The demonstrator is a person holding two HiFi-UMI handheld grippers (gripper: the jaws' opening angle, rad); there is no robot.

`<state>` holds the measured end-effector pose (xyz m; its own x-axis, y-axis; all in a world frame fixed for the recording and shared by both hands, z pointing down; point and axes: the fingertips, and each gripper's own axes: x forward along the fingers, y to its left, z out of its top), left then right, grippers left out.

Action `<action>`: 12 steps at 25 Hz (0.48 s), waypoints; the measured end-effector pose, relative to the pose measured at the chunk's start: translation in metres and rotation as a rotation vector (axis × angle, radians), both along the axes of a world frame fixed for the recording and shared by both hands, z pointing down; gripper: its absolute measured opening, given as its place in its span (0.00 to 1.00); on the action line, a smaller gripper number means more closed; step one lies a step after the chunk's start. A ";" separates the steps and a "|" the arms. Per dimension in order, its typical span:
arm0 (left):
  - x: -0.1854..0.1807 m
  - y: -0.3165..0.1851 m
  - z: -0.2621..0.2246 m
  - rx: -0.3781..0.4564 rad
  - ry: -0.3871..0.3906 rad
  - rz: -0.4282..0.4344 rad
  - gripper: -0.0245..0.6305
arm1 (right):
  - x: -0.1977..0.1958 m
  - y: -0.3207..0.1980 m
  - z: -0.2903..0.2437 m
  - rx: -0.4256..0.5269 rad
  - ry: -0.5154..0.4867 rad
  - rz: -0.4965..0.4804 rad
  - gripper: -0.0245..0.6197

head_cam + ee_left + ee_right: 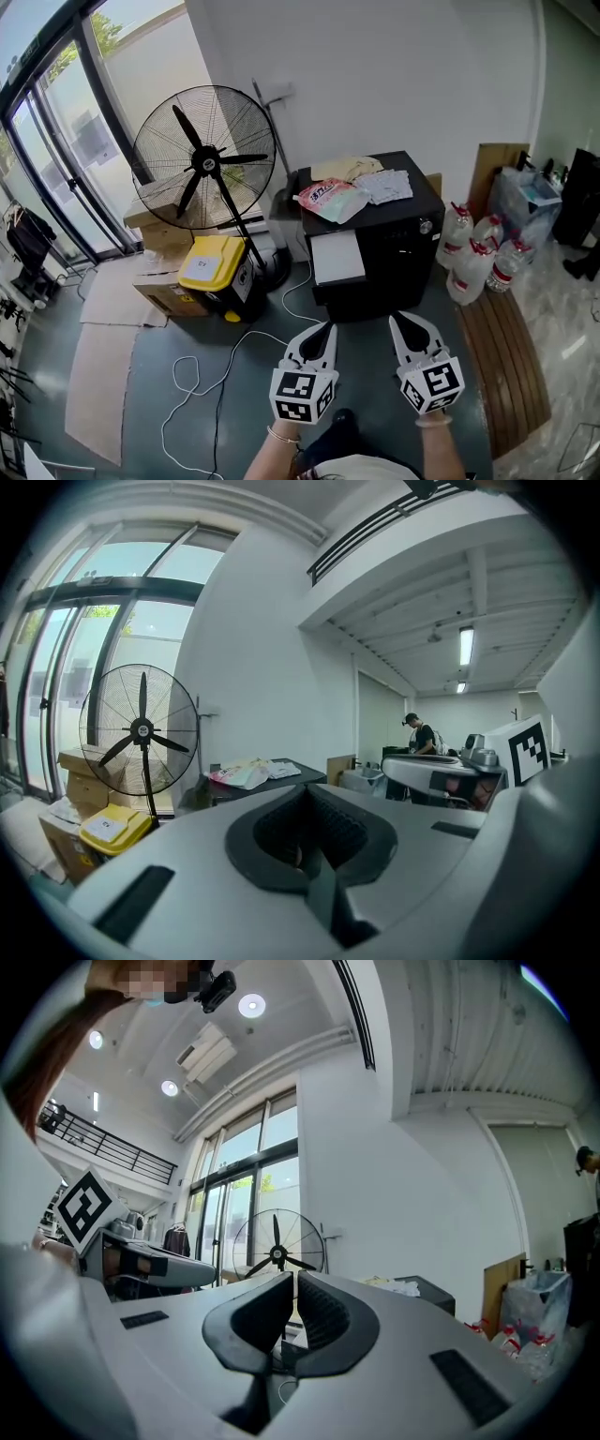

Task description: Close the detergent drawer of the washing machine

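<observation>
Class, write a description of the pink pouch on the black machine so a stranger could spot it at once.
Start at the big pedestal fan by the glass doors; just right of it stands a black machine. On its top, at the end nearer the fan, lies a soft pouch. It alone is pink, unlike the cream bundle and white papers beside it.

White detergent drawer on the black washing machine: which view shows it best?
Head view: the white detergent drawer shows whole from above, pulled out of the black washing machine. The left gripper view shows only the machine's top, and the right gripper view just its top corner. The drawer is hidden in both.
</observation>
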<state>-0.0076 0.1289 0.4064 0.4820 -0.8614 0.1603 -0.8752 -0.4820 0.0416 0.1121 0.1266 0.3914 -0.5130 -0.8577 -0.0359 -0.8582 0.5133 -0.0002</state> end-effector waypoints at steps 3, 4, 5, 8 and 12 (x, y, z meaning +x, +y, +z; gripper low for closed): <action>-0.006 -0.018 0.001 -0.004 0.002 0.009 0.07 | -0.004 -0.016 0.001 -0.010 -0.004 0.016 0.08; -0.008 -0.023 0.002 -0.006 0.002 0.012 0.07 | -0.007 -0.022 0.002 -0.012 -0.002 0.017 0.08; -0.011 -0.029 0.003 -0.008 0.002 0.015 0.07 | -0.010 -0.027 0.003 -0.015 -0.001 0.019 0.08; -0.017 -0.045 0.008 -0.014 -0.001 0.025 0.07 | -0.018 -0.042 0.007 -0.022 0.005 0.021 0.08; -0.030 -0.065 0.012 -0.022 0.003 0.032 0.07 | -0.029 -0.062 0.010 -0.033 0.017 0.029 0.08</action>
<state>-0.0373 0.0635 0.4188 0.5100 -0.8417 0.1775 -0.8591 -0.5088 0.0556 0.0835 0.0646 0.4011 -0.4880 -0.8728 0.0016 -0.8728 0.4880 -0.0017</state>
